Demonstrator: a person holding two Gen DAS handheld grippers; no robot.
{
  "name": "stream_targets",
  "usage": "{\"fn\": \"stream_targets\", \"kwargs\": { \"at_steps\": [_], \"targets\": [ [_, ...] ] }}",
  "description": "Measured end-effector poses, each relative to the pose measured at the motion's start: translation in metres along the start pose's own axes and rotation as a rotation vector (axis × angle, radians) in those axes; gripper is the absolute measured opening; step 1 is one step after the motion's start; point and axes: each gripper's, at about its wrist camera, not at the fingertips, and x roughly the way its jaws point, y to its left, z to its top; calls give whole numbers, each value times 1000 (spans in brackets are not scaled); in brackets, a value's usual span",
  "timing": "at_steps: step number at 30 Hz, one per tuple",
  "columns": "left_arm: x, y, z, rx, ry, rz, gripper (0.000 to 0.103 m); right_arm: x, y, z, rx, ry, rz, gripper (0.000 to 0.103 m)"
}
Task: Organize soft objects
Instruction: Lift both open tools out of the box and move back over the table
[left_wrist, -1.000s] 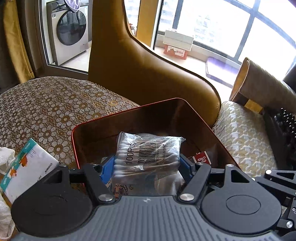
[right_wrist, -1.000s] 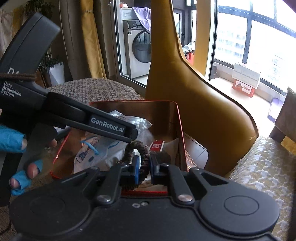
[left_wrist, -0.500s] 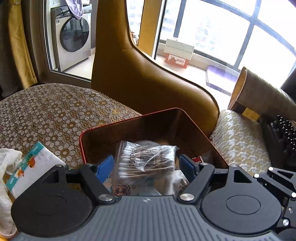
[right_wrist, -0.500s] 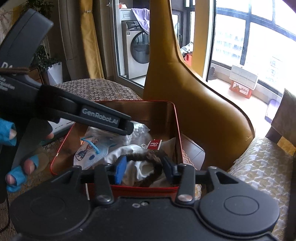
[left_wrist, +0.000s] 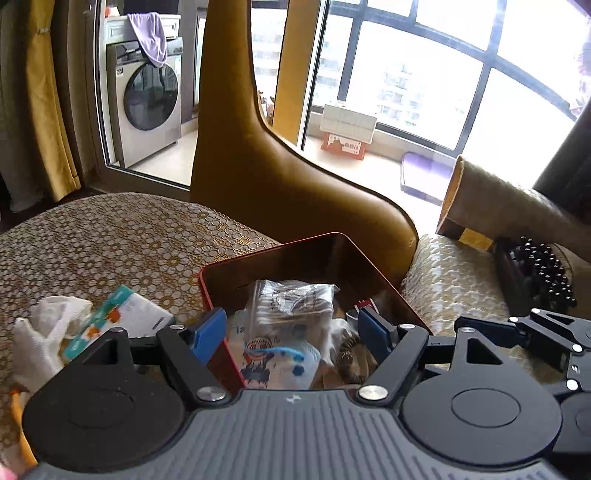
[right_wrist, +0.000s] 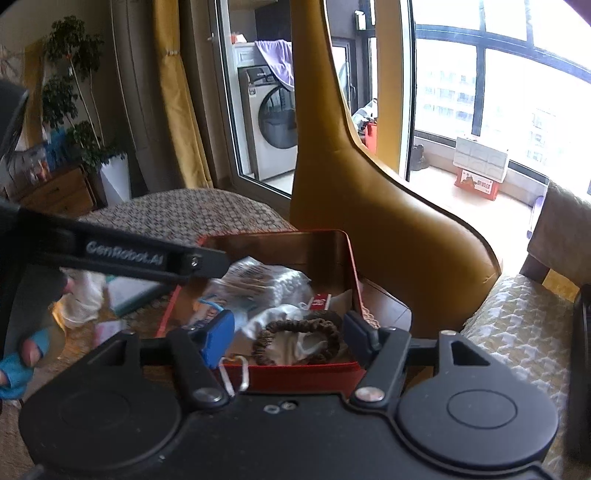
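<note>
Left wrist view: the left gripper (left_wrist: 291, 330) hangs released above the red tin (left_wrist: 258, 251), where a cotton-swab bag (left_wrist: 291, 302) lies inside. Right wrist view: the right gripper (right_wrist: 286, 338), spread wide, frames a brown hair tie (right_wrist: 295, 341) resting inside the tin's near wall.

A washing machine (left_wrist: 149, 110) draped with a purple cloth (left_wrist: 149, 40) stood beyond the glass door, flanked by a mustard curtain (right_wrist: 177, 99). A tan leather chair (left_wrist: 280, 184) rose beside a potted plant (right_wrist: 79, 110).
</note>
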Motion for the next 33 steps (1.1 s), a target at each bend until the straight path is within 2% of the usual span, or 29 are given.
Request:
{"fn": "stream_targets", "kwargs": {
  "at_steps": [5, 9, 13, 15, 18, 20, 30, 33],
  "targets": [
    [-40, 7, -8, -7, -21, -3, 78, -24, 14, 1, 12, -18, 32, 66],
    [-69, 15, -14, -12, -39, 15, 78, -42, 28, 2, -1, -40, 51, 72],
    [-97, 24, -22, -15, -56, 16, 78, -58, 45, 4, -21, -53, 68, 73],
    [-111, 29, -26, -14, -64, 15, 78, -65, 53, 5, -24, -61, 77, 79],
    [-131, 39, -34, -31, -68, 12, 78, -75, 66, 5, -33, -75, 98, 82],
    [-147, 48, -38, -46, -84, 6, 85, -80, 76, 5, -41, -80, 111, 84],
    [-203, 92, -69, -64, -98, 25, 86, -90, 118, 1, -66, -84, 186, 97],
    [-213, 103, -81, -73, -103, 26, 94, -91, 130, 0, -82, -81, 208, 101]
  ]
}}
